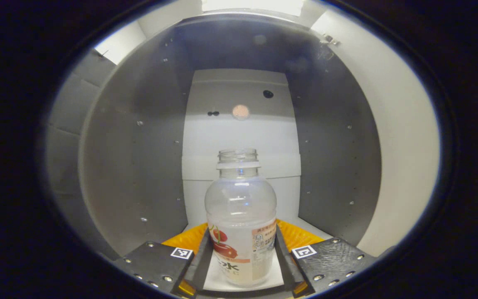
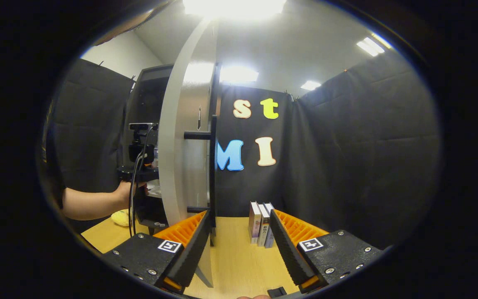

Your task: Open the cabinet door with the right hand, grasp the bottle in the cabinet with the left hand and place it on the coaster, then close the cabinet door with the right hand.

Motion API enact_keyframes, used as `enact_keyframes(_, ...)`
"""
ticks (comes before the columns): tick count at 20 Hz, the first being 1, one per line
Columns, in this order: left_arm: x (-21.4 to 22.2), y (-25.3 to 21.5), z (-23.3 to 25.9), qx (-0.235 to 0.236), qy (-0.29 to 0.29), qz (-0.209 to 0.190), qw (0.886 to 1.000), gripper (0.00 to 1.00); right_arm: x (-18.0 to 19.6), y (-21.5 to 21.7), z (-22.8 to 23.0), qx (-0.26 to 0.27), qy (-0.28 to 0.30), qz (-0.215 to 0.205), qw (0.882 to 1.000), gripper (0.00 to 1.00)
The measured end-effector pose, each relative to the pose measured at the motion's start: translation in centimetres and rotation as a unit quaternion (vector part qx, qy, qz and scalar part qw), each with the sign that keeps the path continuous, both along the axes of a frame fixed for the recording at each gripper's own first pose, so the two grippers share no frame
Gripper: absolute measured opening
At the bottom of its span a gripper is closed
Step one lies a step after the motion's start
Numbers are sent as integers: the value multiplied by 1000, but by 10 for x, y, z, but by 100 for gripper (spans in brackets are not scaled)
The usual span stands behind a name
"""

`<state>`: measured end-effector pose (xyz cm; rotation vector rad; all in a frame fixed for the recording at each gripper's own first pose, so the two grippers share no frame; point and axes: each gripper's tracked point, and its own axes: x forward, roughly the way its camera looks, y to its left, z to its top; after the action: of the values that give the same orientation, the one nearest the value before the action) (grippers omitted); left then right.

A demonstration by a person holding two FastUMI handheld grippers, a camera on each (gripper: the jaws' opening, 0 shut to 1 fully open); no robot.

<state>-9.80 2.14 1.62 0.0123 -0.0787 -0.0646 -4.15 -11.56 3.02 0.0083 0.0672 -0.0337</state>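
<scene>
Left gripper (image 1: 242,257) inside the cabinet (image 1: 139,158), fingers closed against both sides of the bottle (image 1: 241,216), free room either side, door (image 2: 185,158) swung open edge-on, right gripper (image 2: 239,249) spread wide, holding nothing, beside its handle (image 2: 213,166).

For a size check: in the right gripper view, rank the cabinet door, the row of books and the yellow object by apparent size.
1. cabinet door
2. books
3. yellow object, partly hidden, so its place is unsure.
</scene>
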Motion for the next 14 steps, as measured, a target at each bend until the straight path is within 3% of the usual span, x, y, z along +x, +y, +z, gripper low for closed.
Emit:
enact_keyframes(1, -1, 0, 1, 2, -6, 5, 1000, 77, 1, 1, 0, 4, 0, 11, 1000, 88)
enact_keyframes(4, -3, -5, -6, 19, -20, 29, 999, 77, 4, 1, -1, 16, 0, 45, 999, 89)
enact_keyframes(5, 0, -10, -10, 21, -22, 38, 999, 71, 4, 1, 0, 20, 0, 58, 998, 89)
enact_keyframes(6, 1, -9, -13, 19, -24, 50, 998, 77, 5, 2, -1, 23, -1, 70, 997, 89)
enact_keyframes(9, 1, -3, -16, 17, -26, 91, 995, 77, 6, 3, 0, 36, -5, 103, 994, 90)
enact_keyframes(10, 1, -5, -16, 19, -27, 104, 994, 71, 6, 3, -1, 43, -5, 111, 993, 90)
enact_keyframes(14, 1, -4, -16, 38, -20, 144, 989, 75, 7, 5, -2, 72, -12, 138, 988, 90)
